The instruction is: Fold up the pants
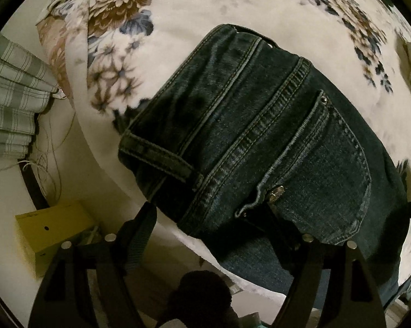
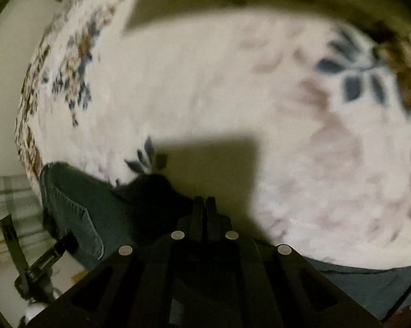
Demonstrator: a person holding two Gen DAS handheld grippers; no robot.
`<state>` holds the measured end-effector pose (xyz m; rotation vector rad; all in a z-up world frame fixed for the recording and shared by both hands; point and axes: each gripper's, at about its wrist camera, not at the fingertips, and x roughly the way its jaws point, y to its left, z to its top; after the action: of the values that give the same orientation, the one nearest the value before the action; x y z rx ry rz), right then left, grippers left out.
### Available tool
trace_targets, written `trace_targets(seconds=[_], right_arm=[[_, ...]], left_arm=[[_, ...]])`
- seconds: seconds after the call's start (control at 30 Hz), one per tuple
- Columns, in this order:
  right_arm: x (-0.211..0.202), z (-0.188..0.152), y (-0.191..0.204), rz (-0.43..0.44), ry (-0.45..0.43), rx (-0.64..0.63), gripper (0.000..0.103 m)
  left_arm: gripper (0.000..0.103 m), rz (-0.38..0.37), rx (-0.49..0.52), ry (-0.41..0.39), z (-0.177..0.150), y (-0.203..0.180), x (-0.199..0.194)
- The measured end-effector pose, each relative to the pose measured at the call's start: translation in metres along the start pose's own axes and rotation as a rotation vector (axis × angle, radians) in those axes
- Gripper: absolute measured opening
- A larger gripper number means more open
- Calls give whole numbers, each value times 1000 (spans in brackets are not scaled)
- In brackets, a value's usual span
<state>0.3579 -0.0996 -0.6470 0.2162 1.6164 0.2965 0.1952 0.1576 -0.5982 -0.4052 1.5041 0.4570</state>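
Dark blue jeans [image 1: 260, 142] lie on a white floral blanket [image 1: 205, 8], waistband and back pocket facing the left wrist camera. My left gripper [image 1: 205, 218] is open at the waistband end; its right finger [image 1: 284, 229] lies on the denim by the pocket rivet and its left finger [image 1: 139, 227] hangs off the bed edge. In the right wrist view the jeans [image 2: 90, 205] lie at lower left. My right gripper [image 2: 204, 205] has its fingers pressed together beside the dark cloth; whether cloth is pinched is hidden in shadow.
The bed edge [image 1: 109, 169] runs down the left. Beyond it are a yellow box [image 1: 55, 232] on the floor, loose cables [image 1: 49, 169] and a green plaid cloth [image 1: 11, 95]. The left gripper [image 2: 35, 268] shows at the right view's lower left.
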Motion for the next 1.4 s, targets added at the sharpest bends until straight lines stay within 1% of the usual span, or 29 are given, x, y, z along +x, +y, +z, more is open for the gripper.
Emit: trace_targets(seconds=[0.03, 0.1, 0.13, 0.17, 0.2, 0.23, 0.3, 0.37, 0.4, 0.43, 0.47, 0.5, 0.53, 0.57, 0.63, 0.7, 0.77, 0.8, 0.83, 0.87, 0.93, 0.97, 1.0, 1.07, 1.13, 1.17, 1.3, 1.37, 1.4], right_arm=[[-3, 4, 0, 7, 27, 1, 7], [-14, 6, -5, 42, 29, 7, 21], [-23, 9, -7, 71, 12, 18, 42], [-30, 12, -9, 100, -2, 30, 51], [-33, 16, -7, 126, -1, 37, 51], [-28, 21, -1, 140, 24, 30, 51], [-2, 31, 21, 135, 103, -11, 51], [27, 34, 33, 48, 179, -63, 49], [37, 34, 38, 16, 192, -93, 43], [39, 33, 44, 8, 174, -111, 19], [37, 33, 47, -1, 168, -122, 13], [30, 32, 47, -9, 150, -114, 12], [19, 33, 48, -13, 111, -100, 10], [9, 32, 49, -12, 76, -87, 10], [2, 33, 51, -7, 44, -59, 10], [6, 34, 41, 20, 47, -20, 10], [11, 39, 24, 97, 65, 59, 12], [12, 40, 12, 141, 68, 84, 15], [5, 39, 0, 188, 55, 116, 31], [-5, 35, -12, 215, 37, 146, 51], [-36, 18, -45, 304, -29, 227, 65], [-51, 6, -62, 311, -58, 258, 69], [-66, -8, -78, 292, -87, 285, 72], [-94, -44, -115, 241, -148, 349, 84], [-118, -85, -154, 161, -184, 424, 92], [-129, -107, -178, 119, -202, 470, 92], [-157, -180, -269, -4, -265, 675, 92], [-165, -206, -308, -55, -299, 767, 92], [-165, -216, -322, -99, -313, 806, 92]], left_arm=[[78, 2, 2, 2, 3, -6, -4], [78, 4, 9, 3, 4, -6, -4], [78, 5, 11, 4, 4, -6, -3], [78, 6, 11, 4, 4, -6, -3], [78, 9, 11, 4, 4, -9, -4], [78, 12, 12, 3, 4, -9, -4], [78, 19, 15, 2, 4, -12, -5], [78, 20, 20, 3, 5, -14, -6], [78, 18, 24, 4, 5, -13, -5], [78, 16, 26, 4, 5, -14, -6], [78, 10, 29, 4, 5, -13, -5], [79, 3, 30, 2, 5, -13, -5], [80, 0, 30, 2, 6, -10, -4], [83, 0, 29, 2, 6, -8, -3], [86, -7, 21, 6, 7, -4, -1], [87, -15, 14, 13, 7, -1, -1], [87, -1, 29, 17, 8, -2, -4], [87, 7, 39, 16, 8, -4, -8], [87, 13, 47, 10, 7, -6, -13], [87, 16, 63, -11, 6, -8, -22], [87, 23, 106, -48, 3, -15, -40], [87, 20, 133, -65, 0, -22, -51], [87, 17, 156, -74, -3, -29, -58], [87, -1, 215, -88, -13, -51, -73], [90, -34, 270, -85, -24, -76, -79], [93, -44, 311, -81, -32, -93, -78], [93, -52, 452, -69, -60, -163, -65], [93, -45, 493, -77, -71, -186, -58], [93, -40, 513, -81, -78, -200, -53]])
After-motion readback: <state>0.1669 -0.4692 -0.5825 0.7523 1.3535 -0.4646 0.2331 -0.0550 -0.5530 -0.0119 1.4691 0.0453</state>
